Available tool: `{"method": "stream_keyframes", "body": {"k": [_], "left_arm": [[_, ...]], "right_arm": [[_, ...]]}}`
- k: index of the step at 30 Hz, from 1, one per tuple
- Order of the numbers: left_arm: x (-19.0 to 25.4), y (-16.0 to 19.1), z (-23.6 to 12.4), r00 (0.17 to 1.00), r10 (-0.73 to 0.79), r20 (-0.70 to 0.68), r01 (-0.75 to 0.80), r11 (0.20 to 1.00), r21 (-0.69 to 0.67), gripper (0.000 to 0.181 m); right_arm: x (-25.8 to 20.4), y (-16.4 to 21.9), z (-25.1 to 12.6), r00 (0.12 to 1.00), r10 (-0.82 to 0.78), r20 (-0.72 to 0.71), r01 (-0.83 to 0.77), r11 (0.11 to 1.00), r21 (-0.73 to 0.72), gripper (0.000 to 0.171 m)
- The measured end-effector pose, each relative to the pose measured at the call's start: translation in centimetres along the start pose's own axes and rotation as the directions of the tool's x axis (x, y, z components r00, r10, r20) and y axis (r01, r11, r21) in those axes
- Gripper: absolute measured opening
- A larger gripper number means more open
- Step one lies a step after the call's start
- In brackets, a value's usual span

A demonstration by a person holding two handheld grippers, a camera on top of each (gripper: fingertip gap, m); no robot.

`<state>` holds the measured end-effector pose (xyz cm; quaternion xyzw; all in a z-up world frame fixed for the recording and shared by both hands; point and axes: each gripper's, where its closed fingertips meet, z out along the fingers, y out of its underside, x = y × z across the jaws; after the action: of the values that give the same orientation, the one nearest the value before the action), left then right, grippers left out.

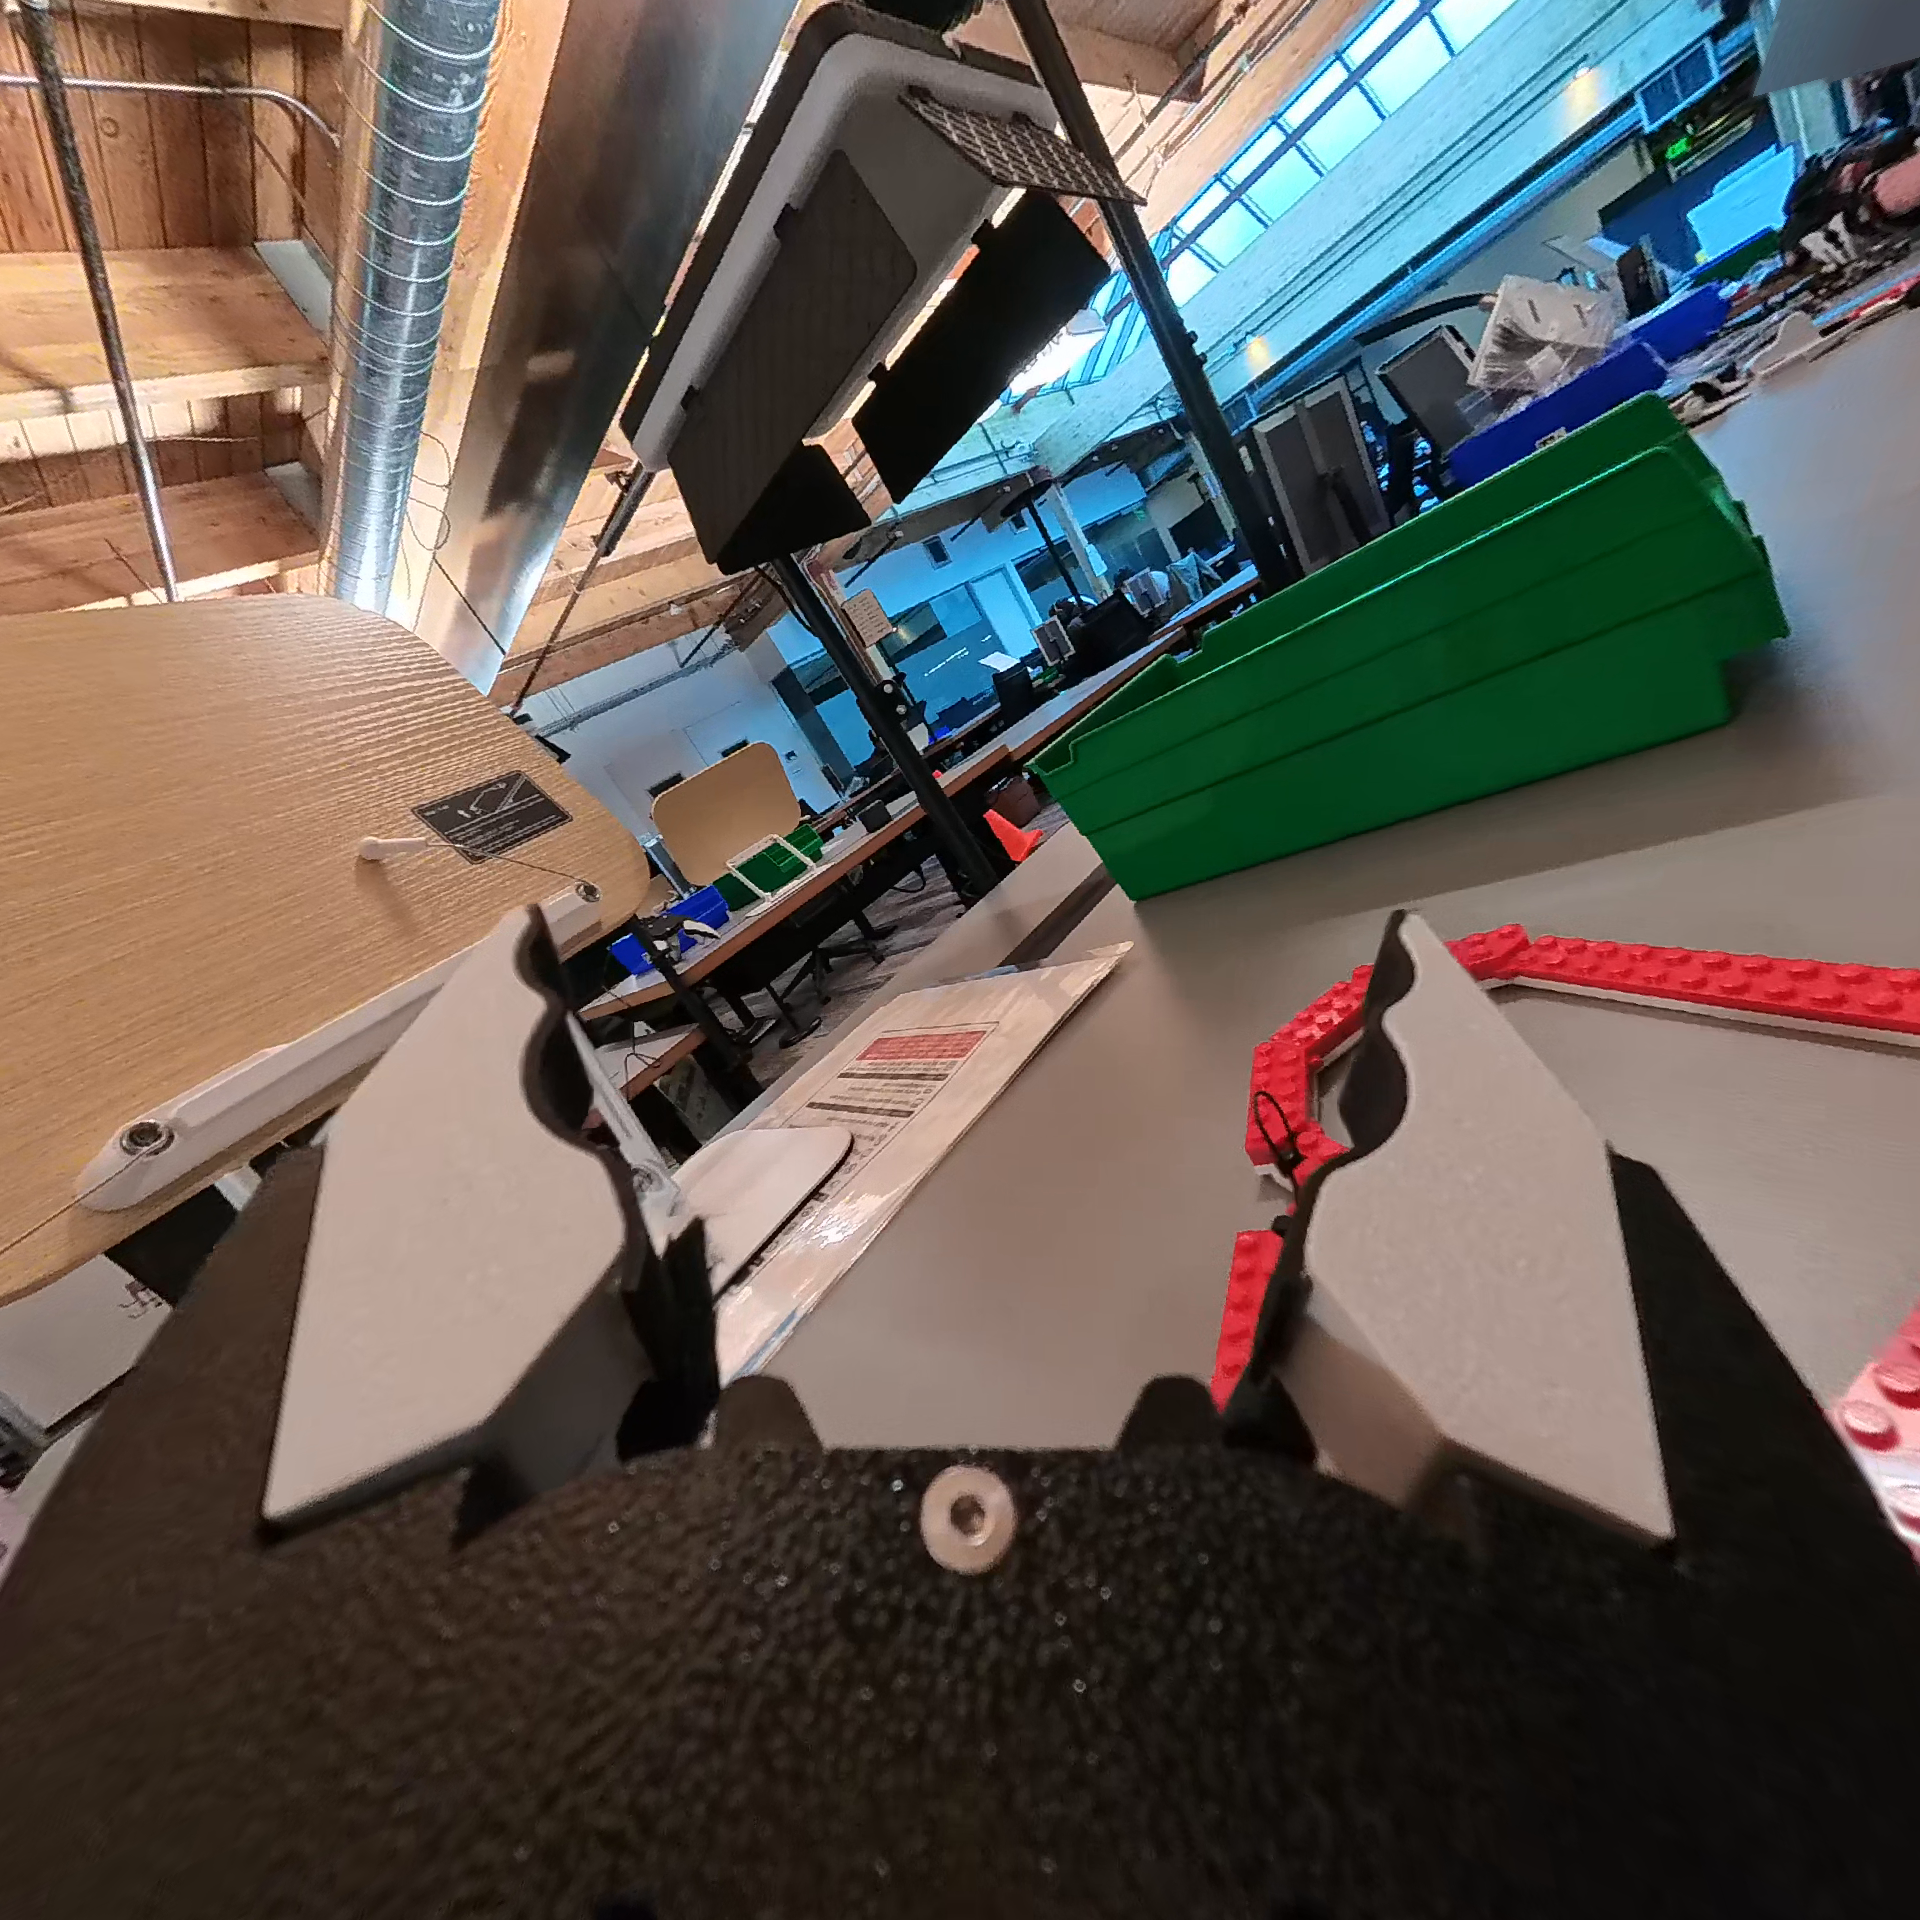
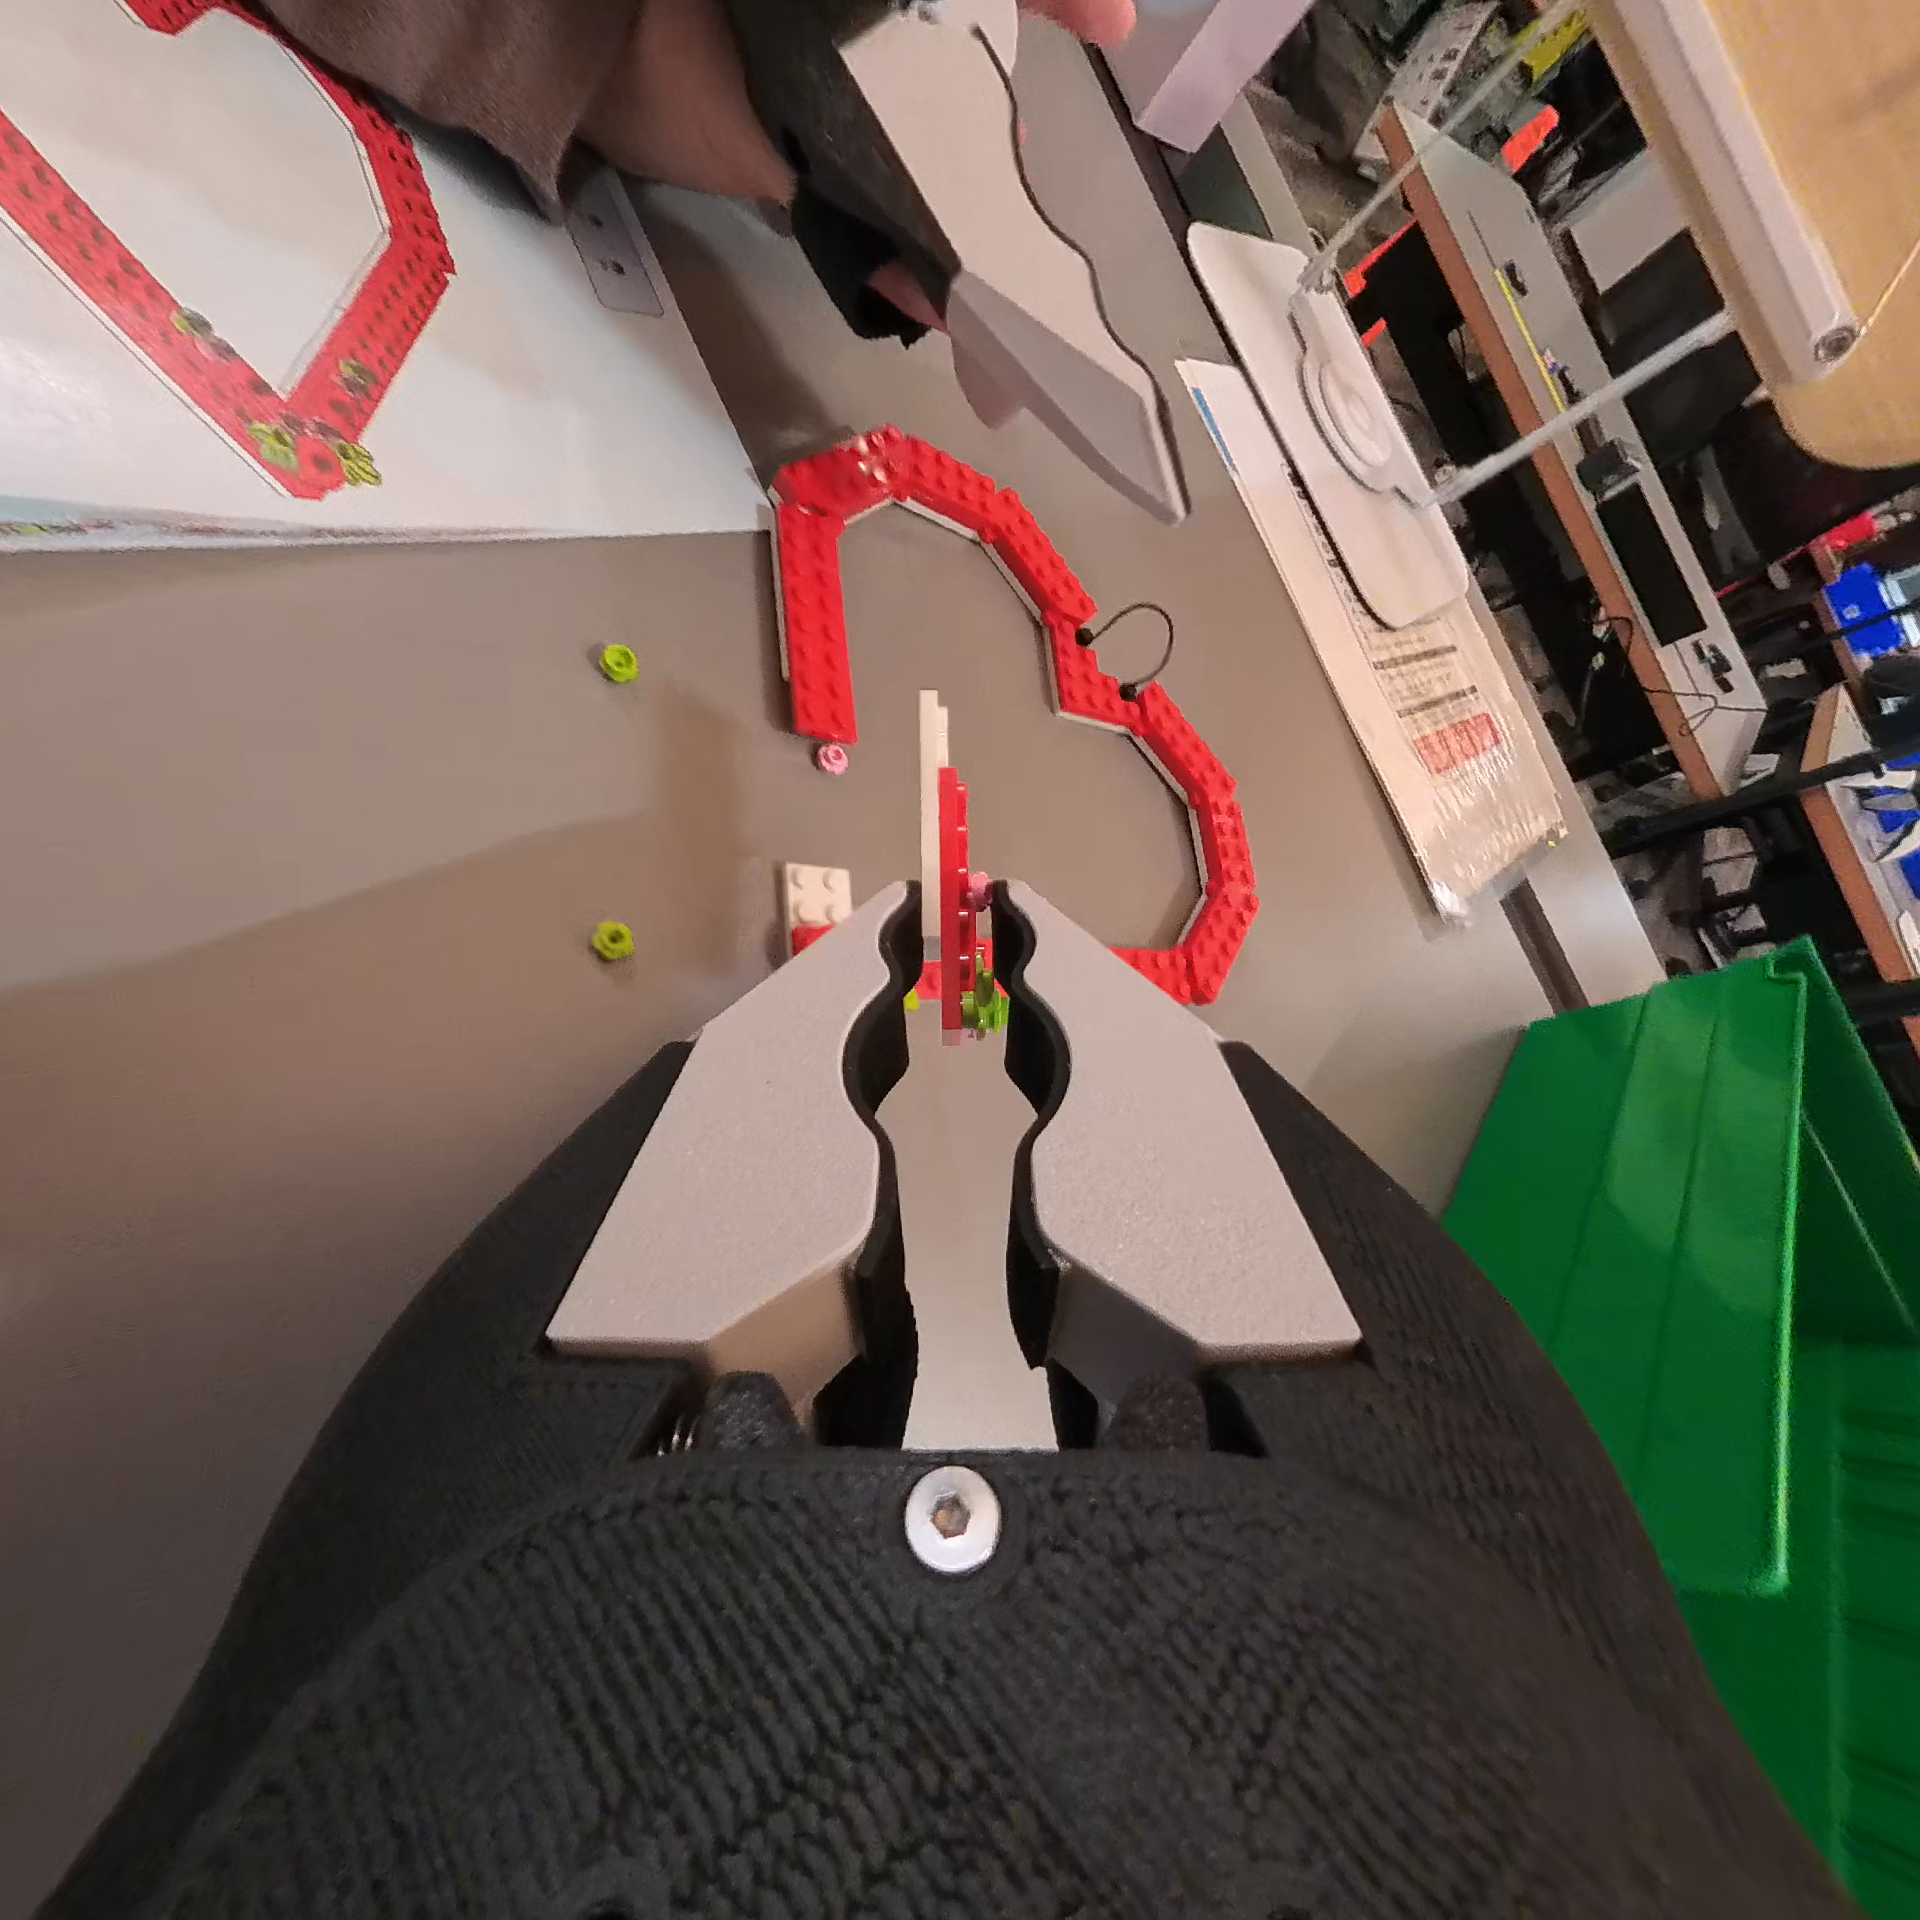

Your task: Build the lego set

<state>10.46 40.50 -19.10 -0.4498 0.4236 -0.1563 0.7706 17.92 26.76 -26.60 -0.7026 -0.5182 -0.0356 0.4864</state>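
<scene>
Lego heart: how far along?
Done: one curved half and a straight arm of the red frame lie joined on the table, cord loop attached. In hand: the right gripper is shut on a red-white strip carrying small pieces; the left gripper is open and empty. Left: closing the outline and placing the loose lime studs and pink stud.

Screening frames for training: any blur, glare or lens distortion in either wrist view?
Left wrist view: strong wide-angle bending of the tilted background, glare on the glossy laminated sheet, pink studded plate blurred at the right edge. Right wrist view: green plastic bin motion-smeared, glossy white instruction page washed out, red-and-white plate assembly in the right tool acceptably sharp.
</scene>
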Motion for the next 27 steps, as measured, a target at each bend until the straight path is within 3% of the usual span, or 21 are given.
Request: {"method": "stream_keyframes", "body": {"k": [20, 22, 25, 27], "left_arm": [[-0.5, 0.1, 0.1, 0.999, 0.034, 0.013, -0.034, 0.999, -0.031, 0.155], [-2.2, -1.7, -0.2, 0.995, 0.067, 0.07, -0.065, 0.998, -0.025, 0.154], [-3.6, -7.4, -2.2, 0.987, -0.016, 0.157, 0.003, 0.996, 0.085, 0.152], [-1.7, -10.3, -3.9, 0.99, -0.094, 0.103, 0.079, 0.987, 0.14, 0.147]], "right_arm": [[-1.8, -2.6, 0.3, 0.989, -0.13, 0.064, 0.128, 0.991, 0.03, 0.011], [-1.9, -2.8, 0.4, 0.98, -0.18, 0.088, 0.178, 0.984, 0.03, 0.01], [-2.3, -3.2, 0.6, 0.956, -0.253, 0.146, 0.248, 0.967, 0.052, 0.01], [-2.4, -3.2, 1.0, 0.939, -0.299, 0.169, 0.291, 0.954, 0.068, 0.01]]}}
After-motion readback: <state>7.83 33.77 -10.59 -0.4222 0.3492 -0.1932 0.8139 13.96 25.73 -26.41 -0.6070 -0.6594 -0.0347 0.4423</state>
